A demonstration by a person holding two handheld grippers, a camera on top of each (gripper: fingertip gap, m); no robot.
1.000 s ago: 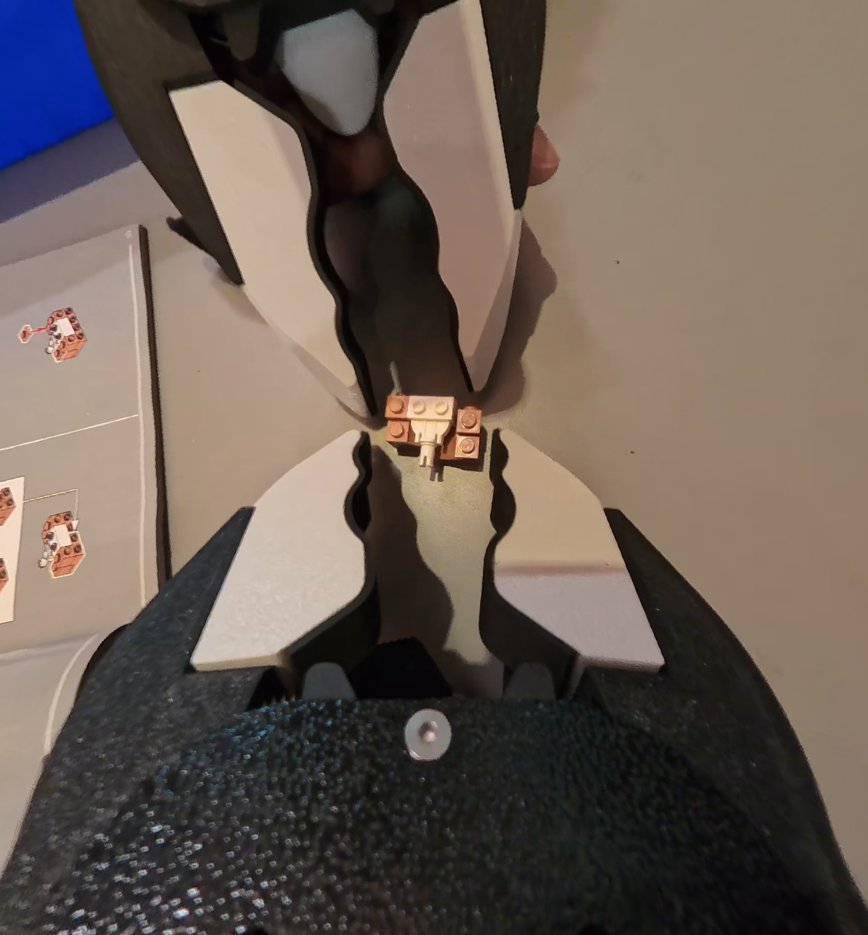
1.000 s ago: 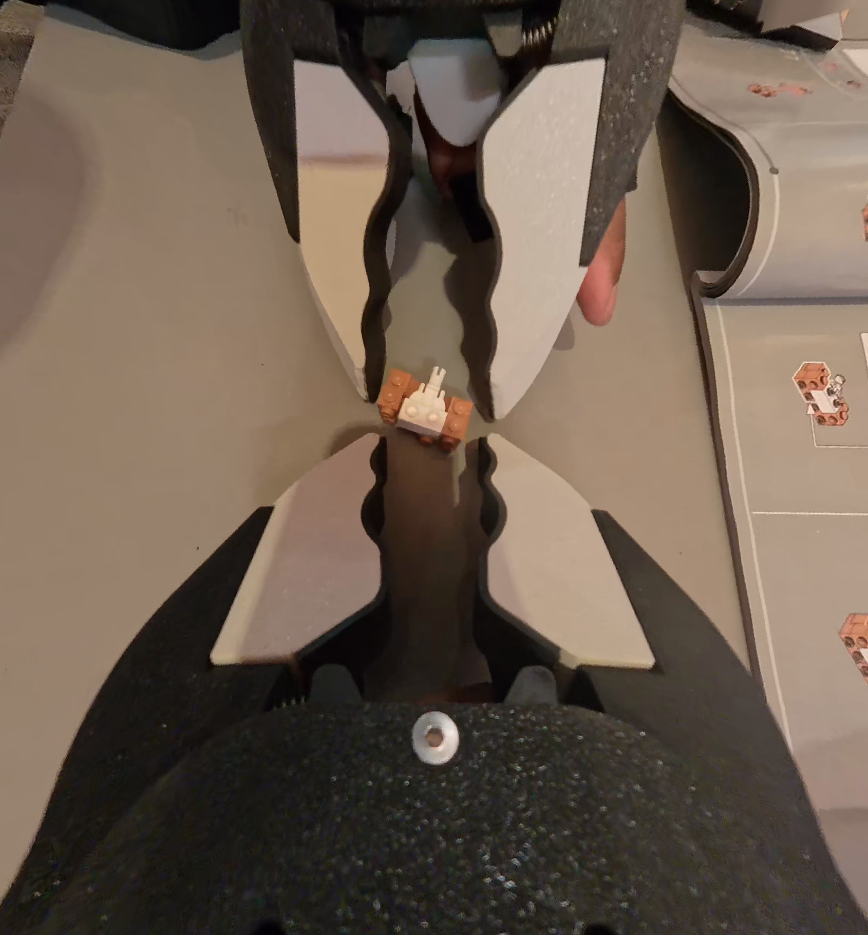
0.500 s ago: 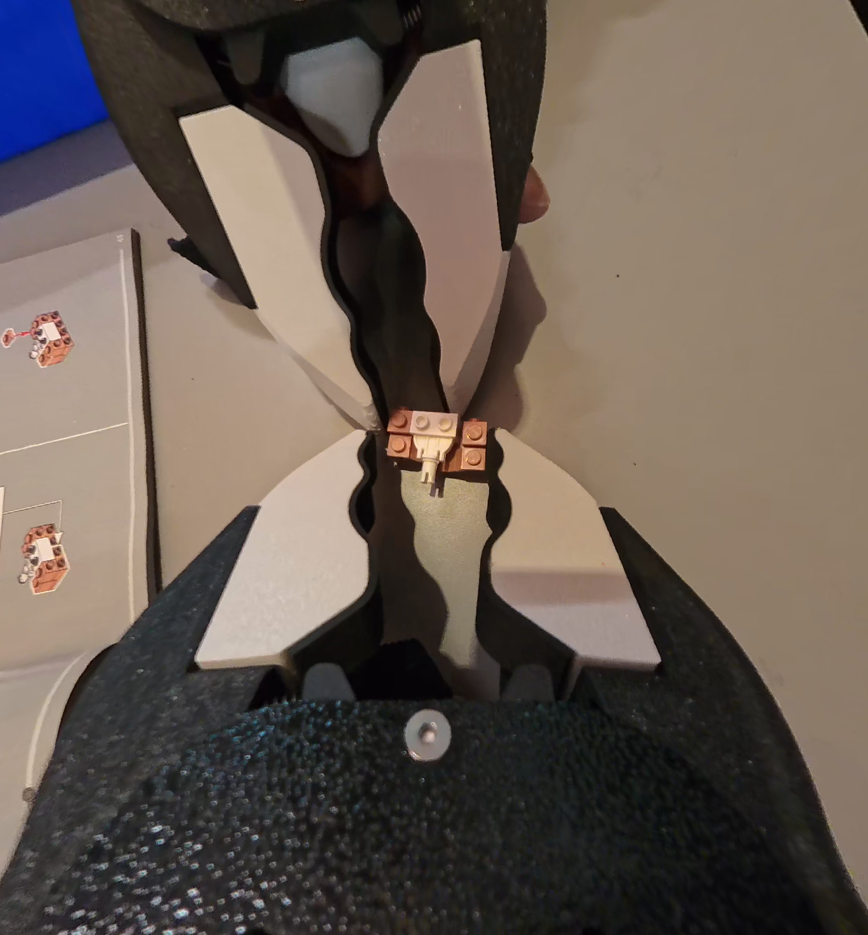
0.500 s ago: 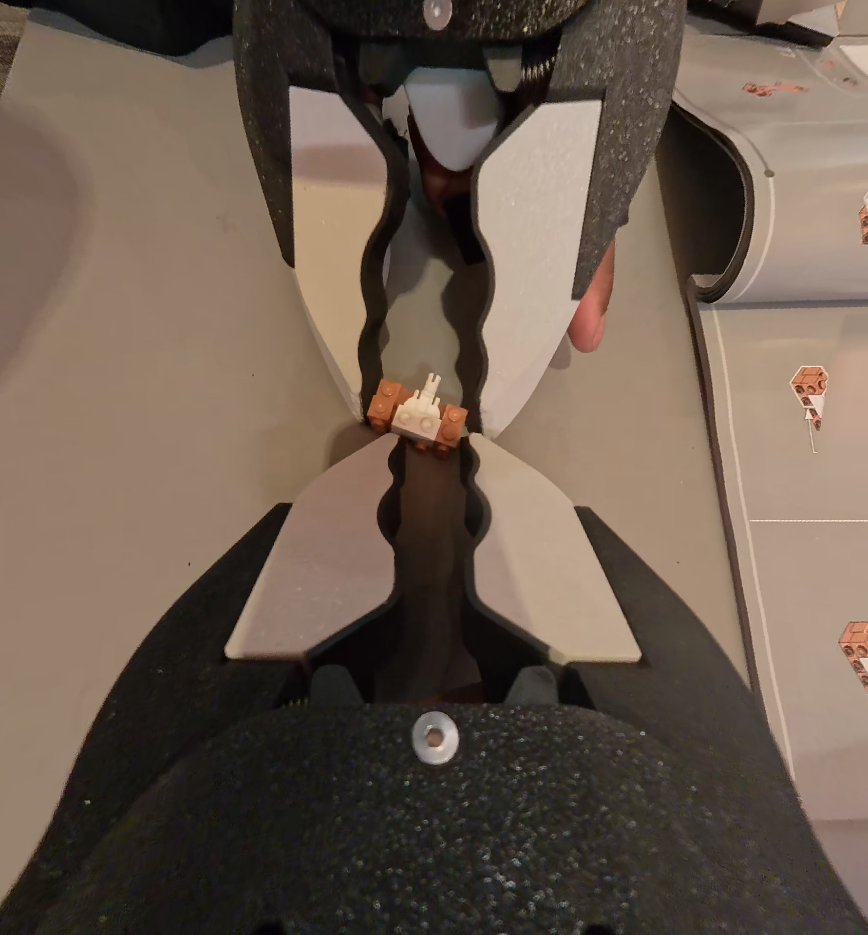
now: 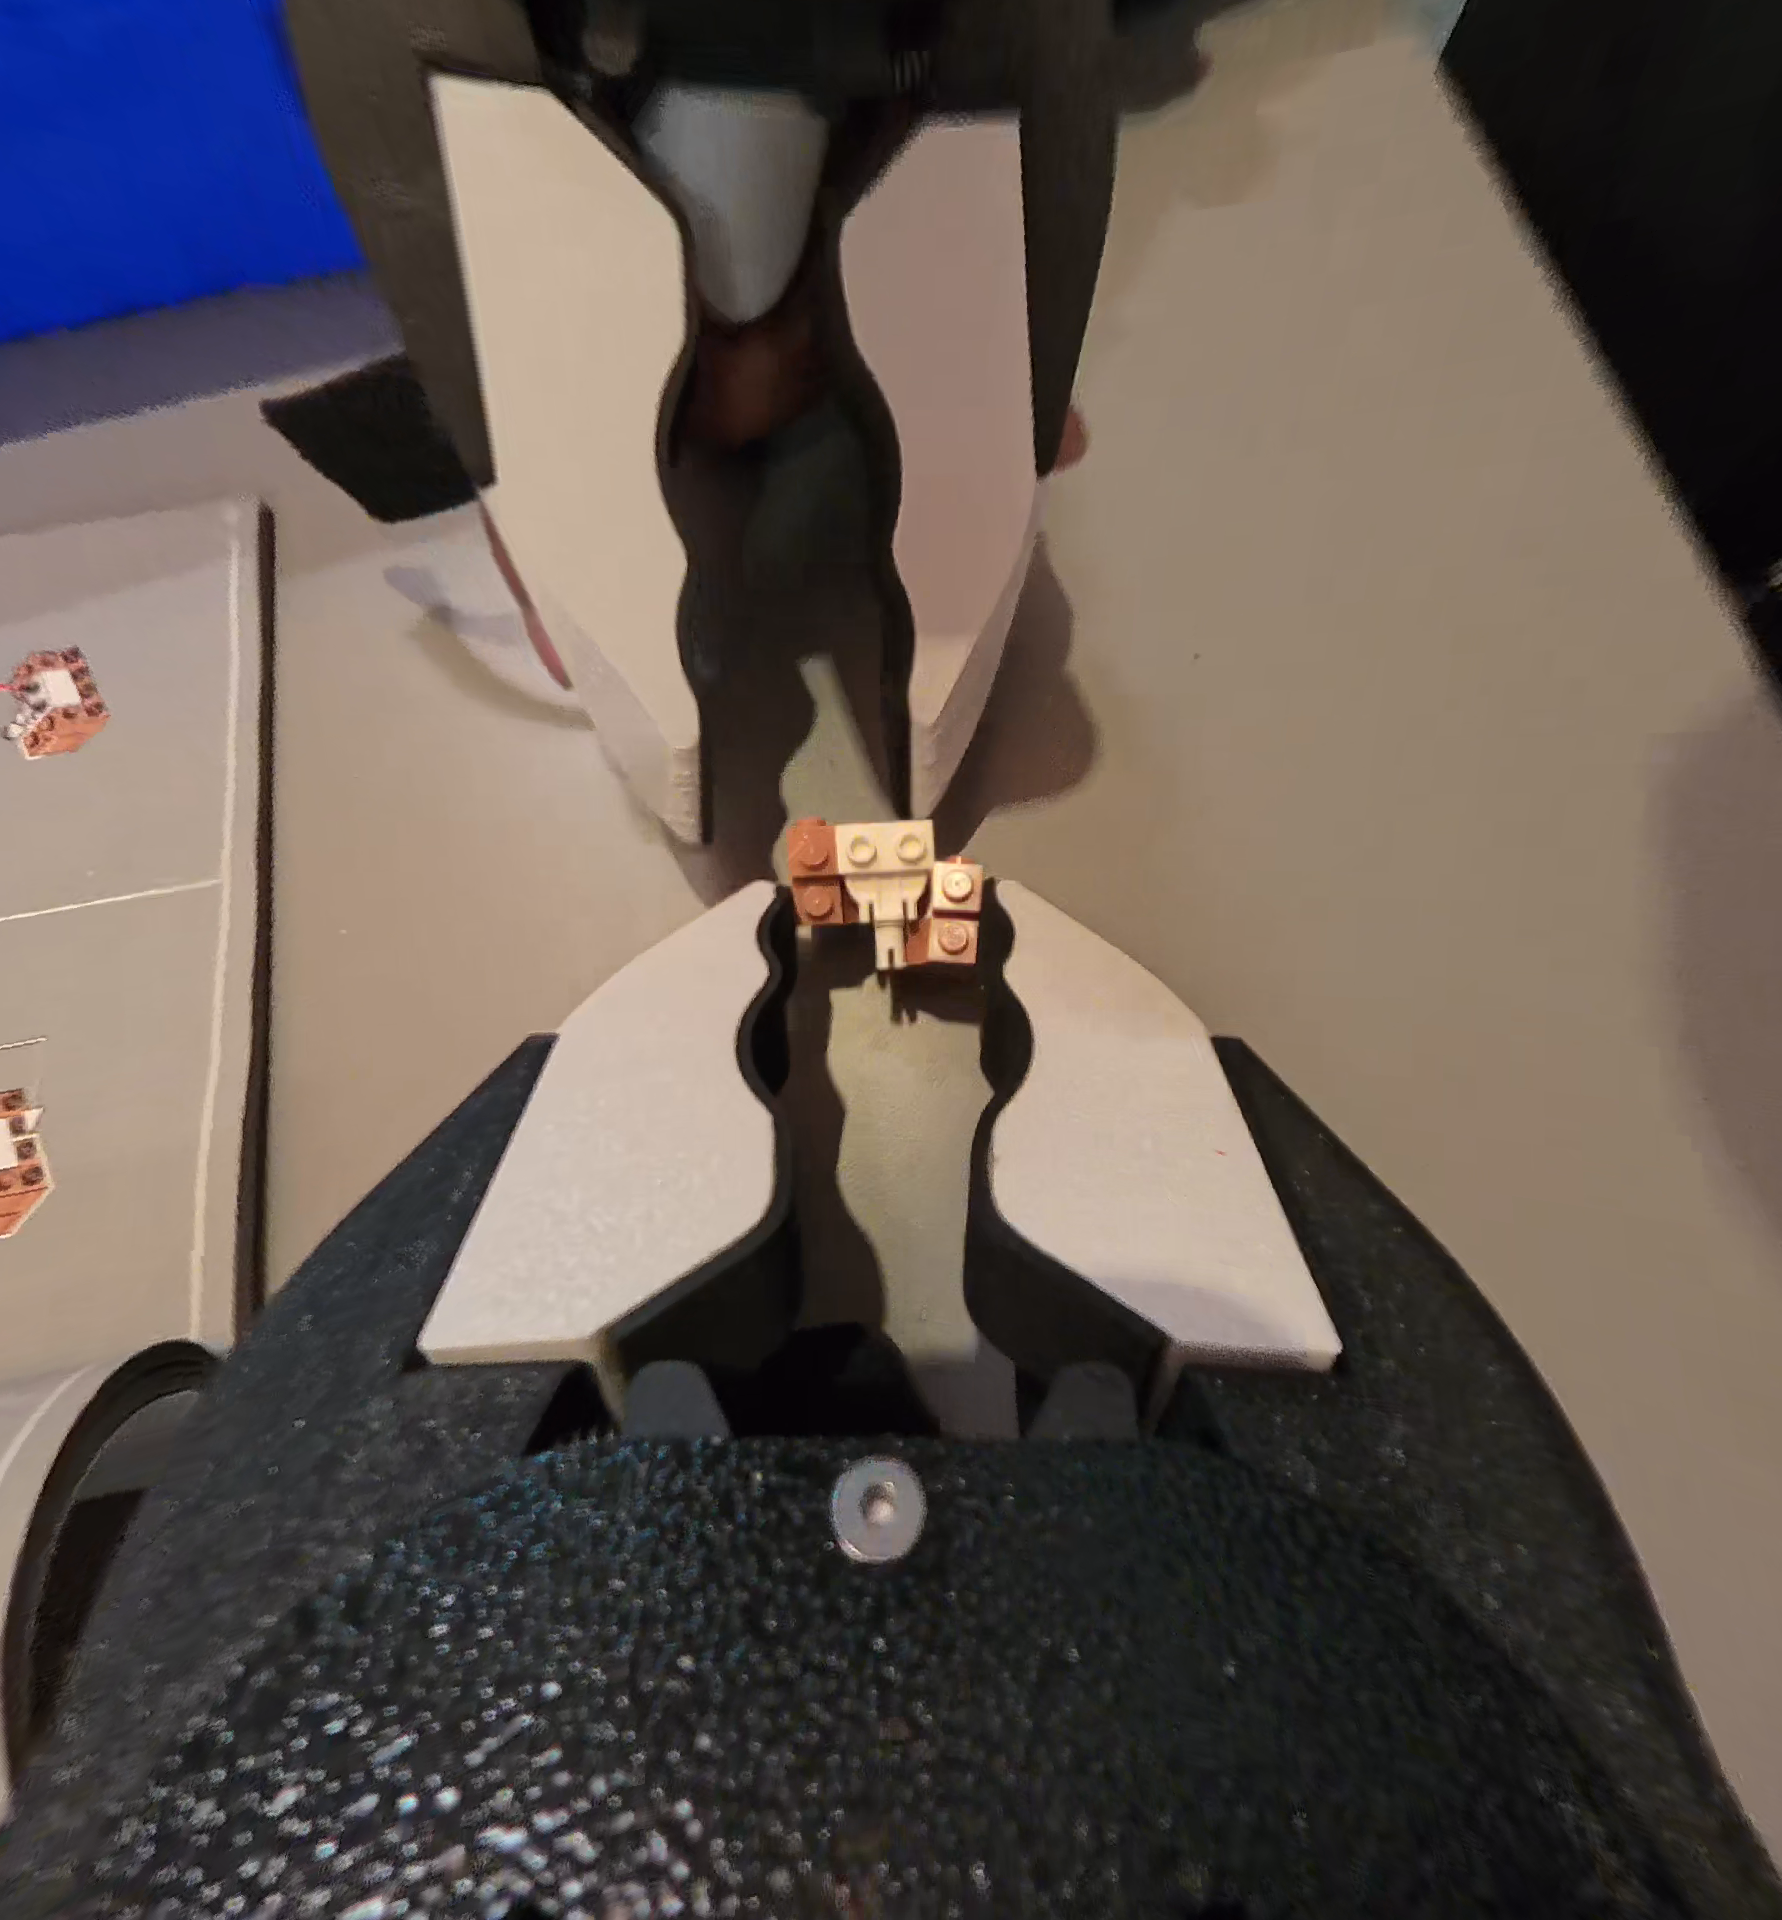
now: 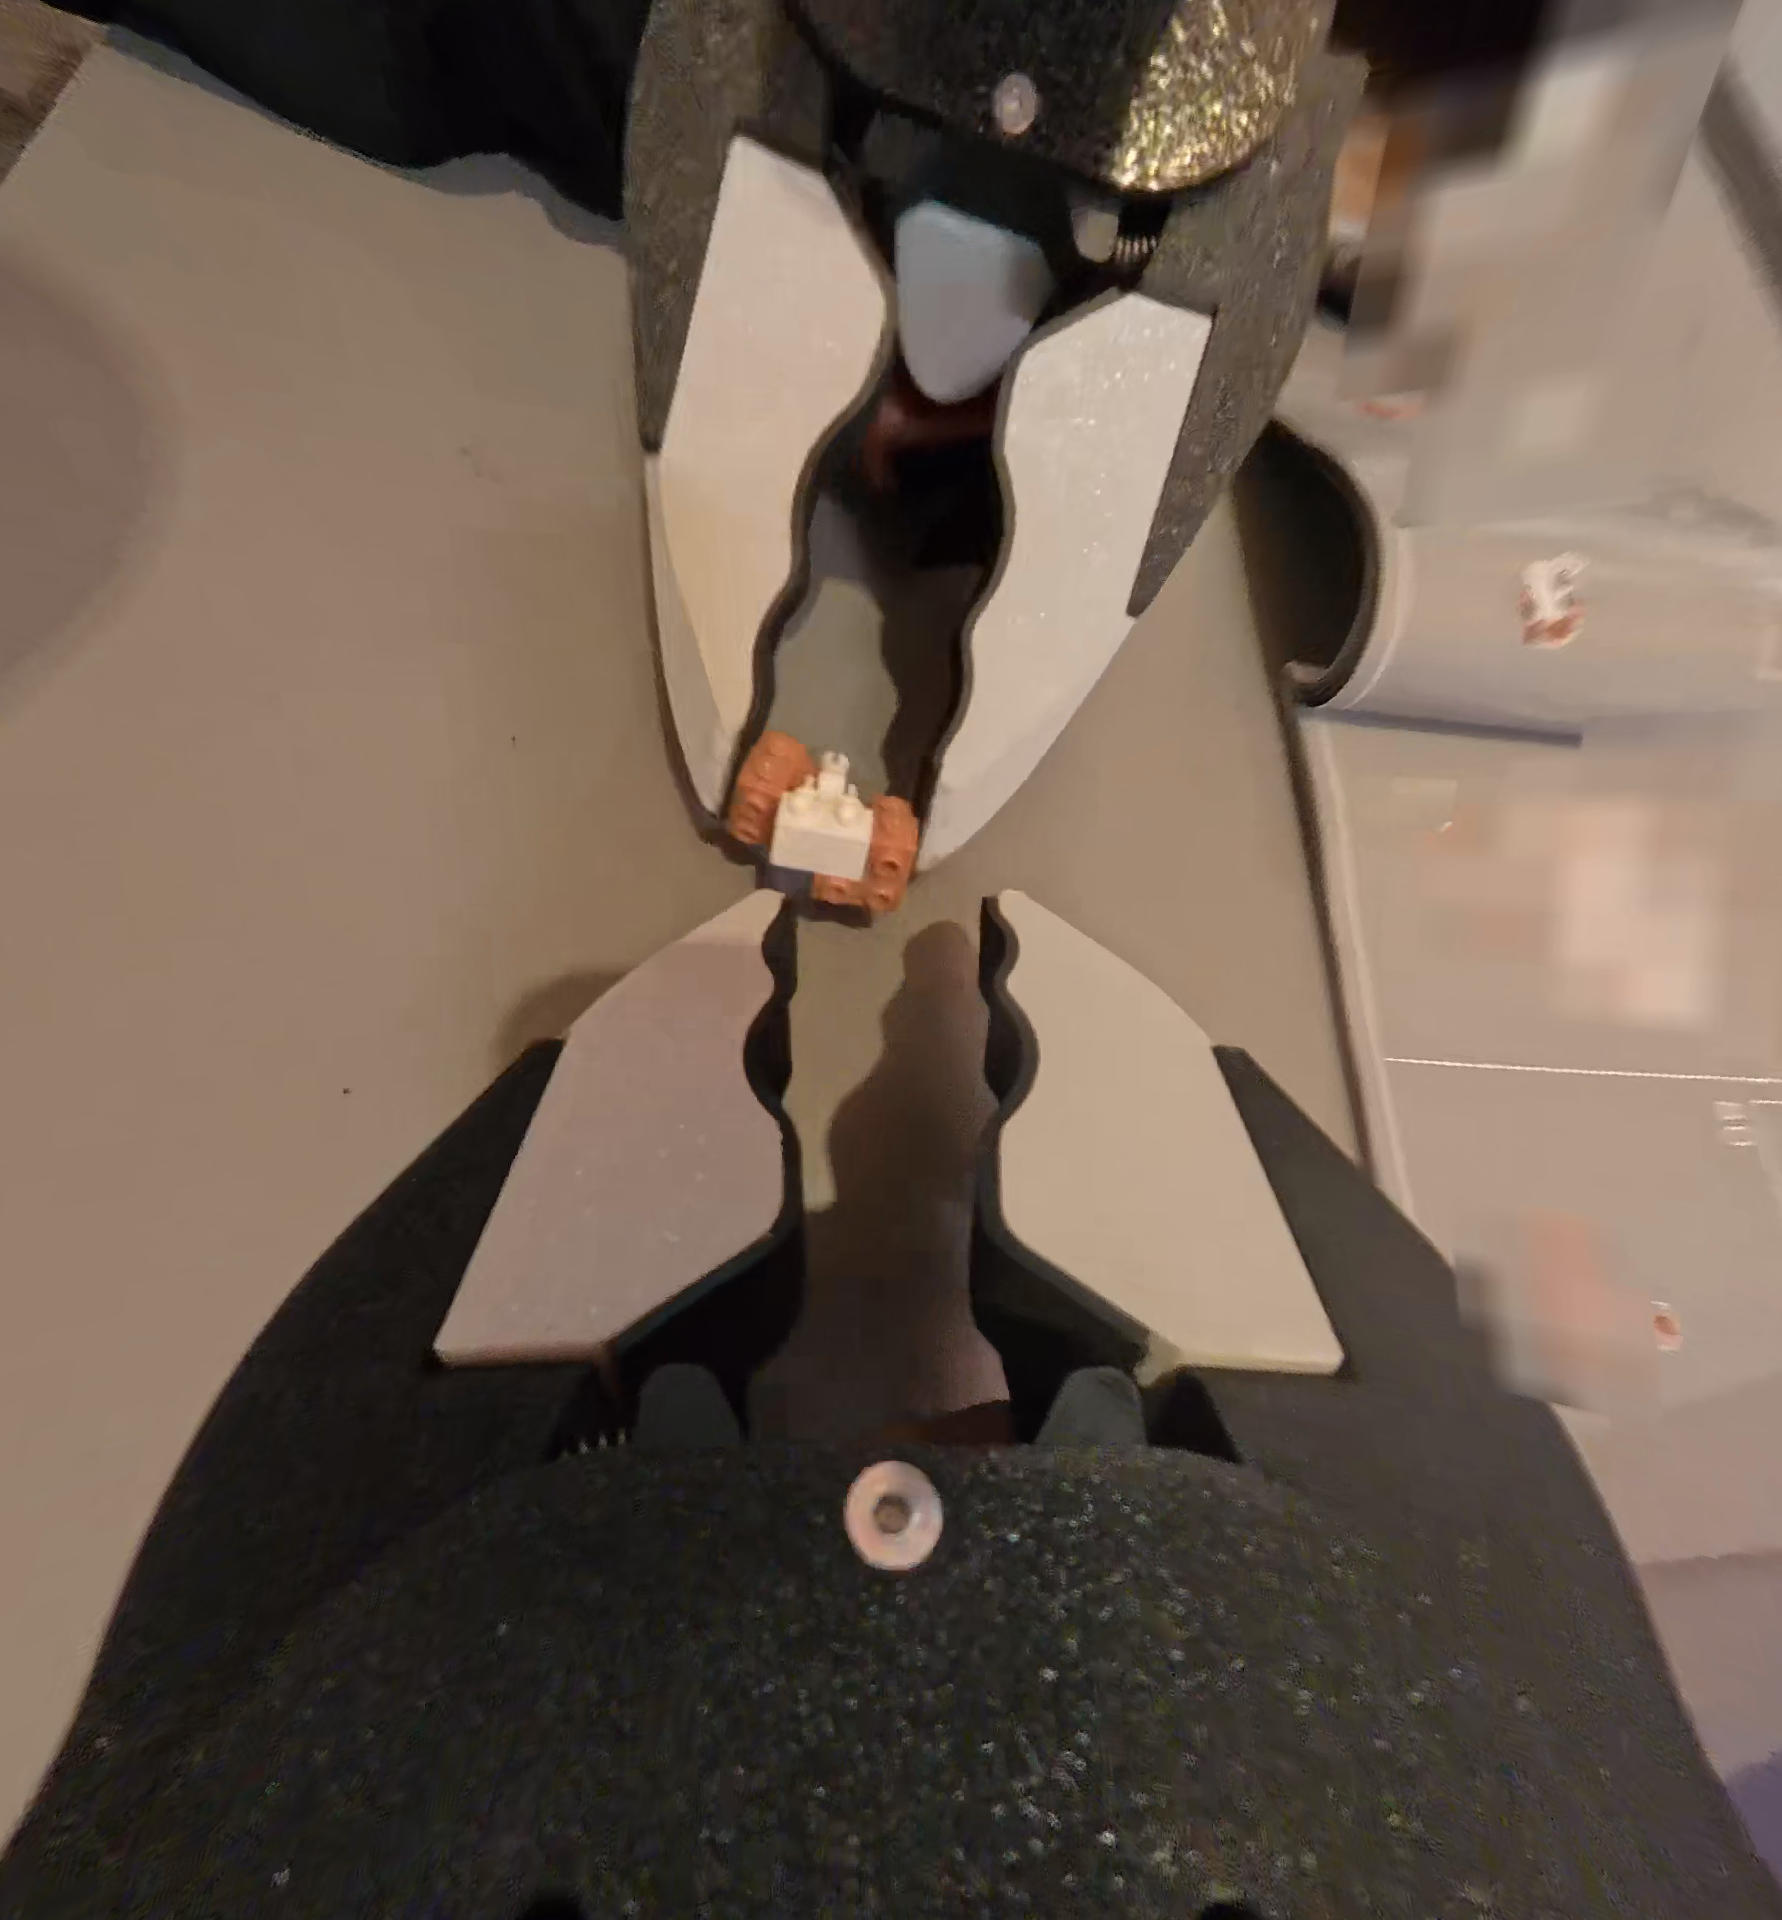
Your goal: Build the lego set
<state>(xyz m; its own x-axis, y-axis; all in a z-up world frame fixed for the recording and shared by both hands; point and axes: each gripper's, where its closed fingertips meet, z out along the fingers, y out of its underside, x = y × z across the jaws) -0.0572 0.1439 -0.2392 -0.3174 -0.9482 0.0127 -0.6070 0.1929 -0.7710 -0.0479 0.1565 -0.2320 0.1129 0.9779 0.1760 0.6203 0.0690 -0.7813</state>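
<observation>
Here, left gripper: jaws clenched on a brown-and-white brick assembly, one tip against each brown end | right gripper: jaws released, tips just short of the assembly, which sits right beyond them | grey desk underneath | instruction sheet left of the left jaws.
</observation>
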